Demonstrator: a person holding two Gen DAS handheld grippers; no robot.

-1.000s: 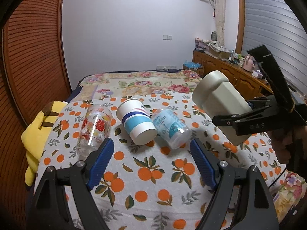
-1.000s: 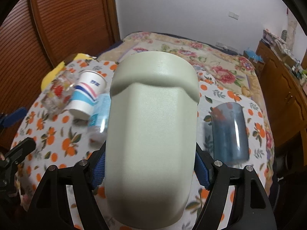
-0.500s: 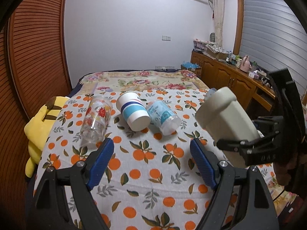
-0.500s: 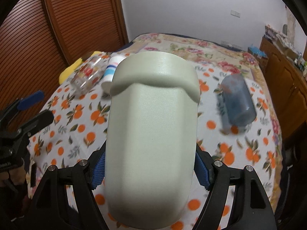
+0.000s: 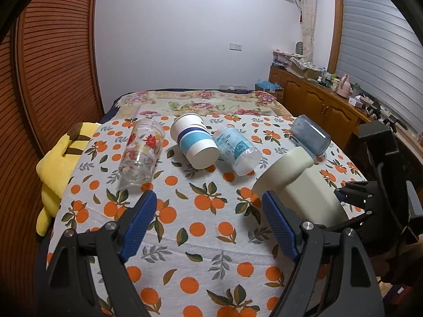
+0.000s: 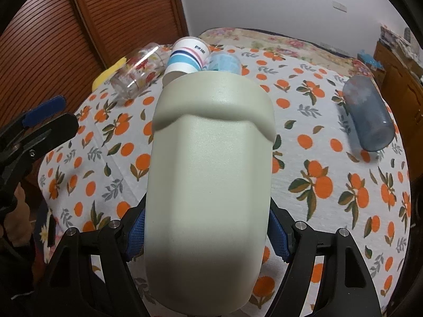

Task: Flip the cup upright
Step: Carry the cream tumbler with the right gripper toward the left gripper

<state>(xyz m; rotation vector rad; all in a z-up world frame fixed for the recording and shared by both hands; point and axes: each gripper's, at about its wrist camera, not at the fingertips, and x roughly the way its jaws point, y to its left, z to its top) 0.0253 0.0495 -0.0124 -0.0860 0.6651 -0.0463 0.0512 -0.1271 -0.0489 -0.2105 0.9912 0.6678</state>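
Honestly, the right gripper (image 6: 206, 235) pinches the cream cup (image 6: 208, 171) low on its body, tilted above the orange-print cloth (image 6: 330, 185); set down crooked, it could topple toward the blue tumbler (image 6: 367, 116) lying nearby. The left gripper (image 5: 208, 227) hangs spread, holding nothing.

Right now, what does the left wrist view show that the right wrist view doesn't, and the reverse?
Only the left wrist view shows the wooden sideboard and shuttered window, plus the right gripper side-on. Only the right wrist view shows the left gripper from outside, open. Both show the beige ridged cup clamped by the right gripper, and the strawberry-print glass, striped paper cup, light-blue plastic cup and dark-blue tumbler lying down.
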